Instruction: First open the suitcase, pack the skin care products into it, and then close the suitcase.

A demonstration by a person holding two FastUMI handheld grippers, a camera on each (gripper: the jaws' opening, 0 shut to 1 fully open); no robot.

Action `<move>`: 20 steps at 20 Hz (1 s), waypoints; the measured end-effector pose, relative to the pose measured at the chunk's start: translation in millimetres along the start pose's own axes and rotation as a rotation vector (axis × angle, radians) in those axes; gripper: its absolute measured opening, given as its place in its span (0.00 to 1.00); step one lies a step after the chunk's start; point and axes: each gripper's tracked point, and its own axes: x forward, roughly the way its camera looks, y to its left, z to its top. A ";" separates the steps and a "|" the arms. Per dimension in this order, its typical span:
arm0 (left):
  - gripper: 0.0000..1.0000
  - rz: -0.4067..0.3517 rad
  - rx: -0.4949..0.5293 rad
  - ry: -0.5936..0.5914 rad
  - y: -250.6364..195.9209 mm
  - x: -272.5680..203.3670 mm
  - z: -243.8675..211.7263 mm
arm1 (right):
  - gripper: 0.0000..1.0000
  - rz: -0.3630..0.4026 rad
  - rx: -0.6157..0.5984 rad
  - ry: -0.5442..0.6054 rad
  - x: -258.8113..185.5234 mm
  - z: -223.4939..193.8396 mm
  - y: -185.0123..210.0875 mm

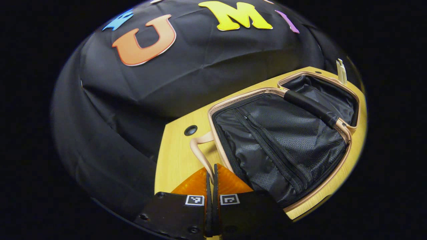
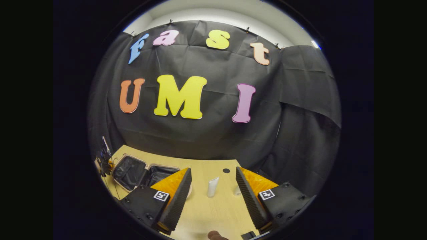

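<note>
Wooden table (image 2: pixel 213 206) beneath right tongs (image 2: pixel 213 196) spread wide; left tongs (image 1: pixel 211 186) together beside open suitcase (image 1: pixel 280 146).

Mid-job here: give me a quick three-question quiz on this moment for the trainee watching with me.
1. True or false: the suitcase lies open on the wooden table.
2. Multiple choice: the right tool is A) shut on a tube, B) open with nothing between its fingers, C) shut on the suitcase handle.
3. Fill in: a white tube stands upright on the ____, ahead of the right tool.

Key
1. True. Both halves show their dark lining.
2. B. The tube sits farther off, not gripped.
3. Table. The left tool is closed, near the suitcase handle; whether it pinches it is unclear.
</note>
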 end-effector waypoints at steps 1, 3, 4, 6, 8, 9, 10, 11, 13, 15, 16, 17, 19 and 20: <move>0.04 -0.012 -0.022 -0.002 -1.3 3.6 -4.9 | 0.79 -0.001 -0.005 0.004 -1.3 -1.6 2.6; 0.05 -0.021 -0.067 -0.029 0.4 6.1 -3.8 | 0.79 0.006 -0.015 0.012 -5.8 -3.4 10.4; 0.06 -0.030 -0.086 -0.031 -2.3 4.0 -4.4 | 0.79 0.012 -0.019 0.015 -6.3 -4.7 12.0; 0.19 -0.008 -0.124 -0.036 7.9 0.5 -6.8 | 0.79 0.021 -0.027 0.012 -7.8 -4.5 16.7; 0.38 0.027 -0.154 -0.049 21.4 -5.4 -7.0 | 0.79 0.028 -0.033 0.009 -4.4 -7.2 16.1; 0.55 0.018 -0.179 -0.067 16.9 -13.8 0.0 | 0.79 0.035 -0.034 0.006 -3.4 -7.6 16.6; 0.67 -0.003 -0.202 -0.090 10.7 -23.0 9.8 | 0.79 0.038 -0.034 0.004 -1.9 -9.0 15.7; 0.68 -0.020 -0.217 -0.109 1.4 -30.0 19.8 | 0.79 0.043 -0.032 0.006 -0.5 -10.9 15.2; 0.94 -0.045 -0.238 -0.137 -17.6 -49.9 41.1 | 0.79 0.053 -0.026 0.012 2.8 -17.5 10.6; 0.97 -0.074 -0.243 -0.178 -45.7 -69.3 68.9 | 0.79 0.063 -0.023 0.017 6.3 -26.8 3.1; 0.97 -0.073 -0.240 -0.200 -59.0 -78.2 83.7 | 0.79 0.068 -0.023 0.021 8.6 -32.4 -3.5; 0.97 -0.080 -0.237 -0.211 -74.0 -85.1 95.3 | 0.79 0.075 -0.028 0.020 11.2 -35.1 -8.7; 0.97 -0.088 -0.221 -0.225 -115.7 -100.4 115.1 | 0.79 0.089 -0.060 0.005 12.7 -39.9 -21.3; 0.97 -0.085 -0.207 -0.241 -135.8 -108.5 126.0 | 0.79 0.095 -0.072 -0.006 16.9 -42.9 -32.6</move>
